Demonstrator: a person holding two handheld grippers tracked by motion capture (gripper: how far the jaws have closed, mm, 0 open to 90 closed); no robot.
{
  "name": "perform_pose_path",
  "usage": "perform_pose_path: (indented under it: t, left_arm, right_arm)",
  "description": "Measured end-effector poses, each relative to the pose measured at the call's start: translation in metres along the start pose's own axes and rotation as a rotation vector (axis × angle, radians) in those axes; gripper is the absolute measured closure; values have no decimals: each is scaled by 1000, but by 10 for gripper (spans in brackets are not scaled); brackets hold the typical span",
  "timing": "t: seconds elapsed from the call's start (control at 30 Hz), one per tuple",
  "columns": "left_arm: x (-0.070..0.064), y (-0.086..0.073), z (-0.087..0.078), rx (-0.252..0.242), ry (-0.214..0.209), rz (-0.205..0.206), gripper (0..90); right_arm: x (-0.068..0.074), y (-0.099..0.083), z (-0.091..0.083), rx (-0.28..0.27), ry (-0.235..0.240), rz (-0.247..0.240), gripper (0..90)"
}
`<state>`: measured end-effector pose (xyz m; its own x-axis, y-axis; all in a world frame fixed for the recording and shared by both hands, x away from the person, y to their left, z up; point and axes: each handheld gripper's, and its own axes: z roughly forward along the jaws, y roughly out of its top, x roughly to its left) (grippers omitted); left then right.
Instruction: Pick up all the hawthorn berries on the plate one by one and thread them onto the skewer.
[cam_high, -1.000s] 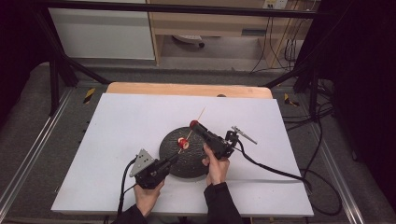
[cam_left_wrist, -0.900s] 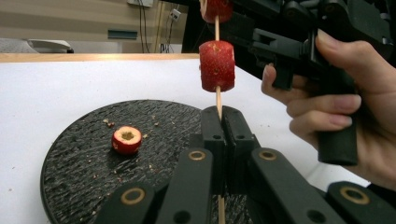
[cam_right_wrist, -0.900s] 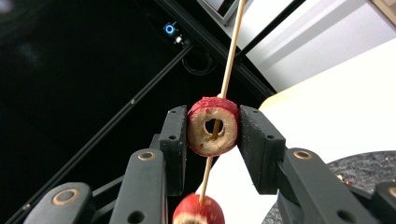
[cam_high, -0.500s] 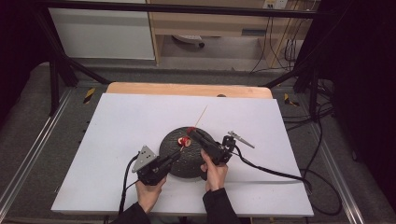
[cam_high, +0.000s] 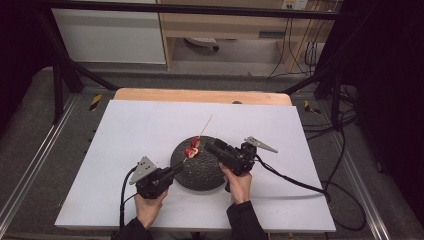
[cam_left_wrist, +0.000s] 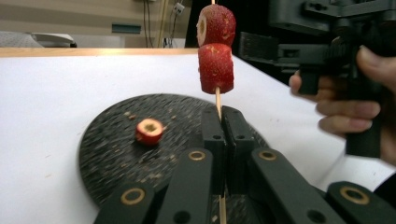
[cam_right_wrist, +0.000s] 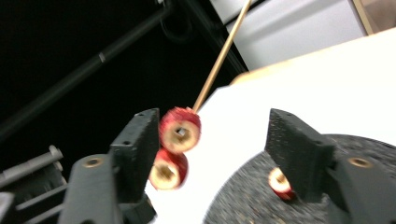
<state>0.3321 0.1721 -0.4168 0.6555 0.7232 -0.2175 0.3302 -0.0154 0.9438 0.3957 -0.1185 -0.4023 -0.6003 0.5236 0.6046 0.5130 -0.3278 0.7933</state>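
I've got the left tongs (cam_left_wrist: 223, 122) pinching the skewer (cam_left_wrist: 217, 99) upright over the black plate (cam_high: 200, 172) on the table (cam_high: 125, 130), two fruit slices (cam_left_wrist: 215, 45) threaded, right tongs (cam_right_wrist: 212, 140) spread beside them; next I'd fetch the last slice (cam_left_wrist: 149, 131) from the plate

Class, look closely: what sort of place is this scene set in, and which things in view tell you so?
Probably a lab recording bench rather than a kitchen: a white table inside a black metal frame, cables trailing on the floor, and two cabled hand-held grippers, left gripper and right gripper.
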Motion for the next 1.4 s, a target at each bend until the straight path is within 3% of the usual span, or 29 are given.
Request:
perform_pose_path:
  t: [0.13, 0.33, 0.43, 0.6, 0.7, 0.87, 1.0, 1.4]
  left_arm:
    - [11, -2, -9, 33, 7, 8, 886]
    - [25, -5, -24, 97, 22, 44, 885]
    - [32, -6, -32, 125, 32, 49, 885]
    - [42, -7, -45, 161, 39, 60, 884]
    - [48, -8, -50, 189, 41, 70, 883]
    - [56, -11, -58, 202, 52, 65, 884]
    - [59, -12, -62, 210, 71, 84, 884]
    - [62, -15, -69, 219, 109, 118, 883]
  right_arm:
    - [-2, 2, -4, 81, -67, -107, 225]
    - [-7, 2, -6, 223, -111, -215, 103]
    - [-9, 1, -7, 303, -133, -269, 77]
    - [-10, 0, -9, 381, -153, -343, 62]
    - [-10, 2, -9, 442, -188, -392, 46]
    - [-7, 4, -7, 512, -200, -424, 41]
    - [-3, 5, 0, 569, -212, -449, 39]
    - [10, 14, 34, 691, -252, -499, 38]
